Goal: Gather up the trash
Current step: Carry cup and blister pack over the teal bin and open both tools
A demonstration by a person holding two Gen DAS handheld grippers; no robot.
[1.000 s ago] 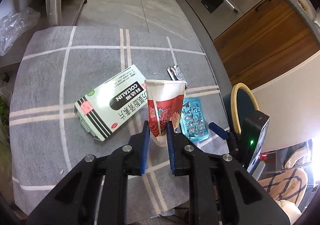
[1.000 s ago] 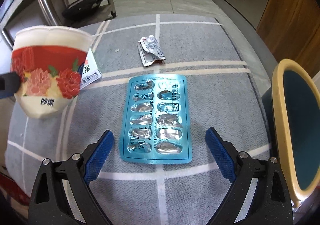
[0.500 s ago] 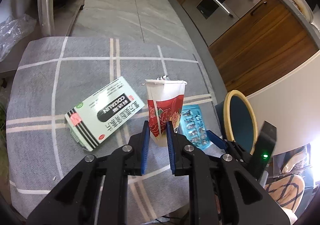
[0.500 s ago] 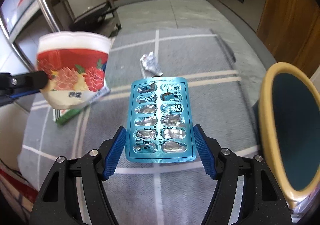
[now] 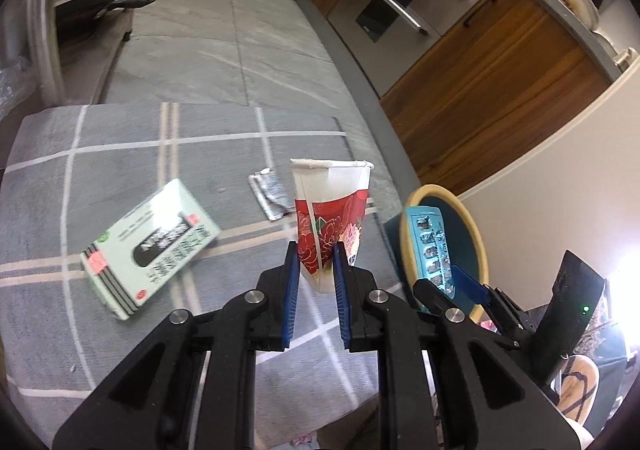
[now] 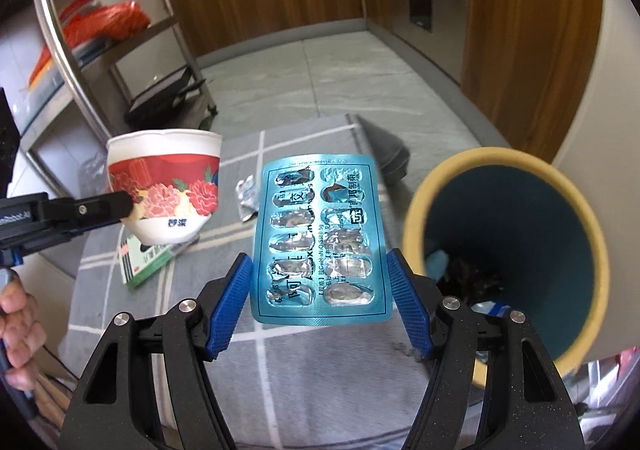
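Teal blister pack [image 6: 322,240] clamped crosswise in the right gripper [image 6: 320,298], long axis pointing away; bin [image 6: 504,250] just to its right. Left gripper [image 5: 314,282] pinches the paper cup [image 5: 330,217], seemingly farther from the bin.

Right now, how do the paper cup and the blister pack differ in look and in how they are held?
The paper cup is white with red flowers, squashed, pinched at its base by the left gripper. The blister pack is flat, teal and foil, its pockets burst, clamped across its width by the right gripper. Both are lifted off the grey checked mat.
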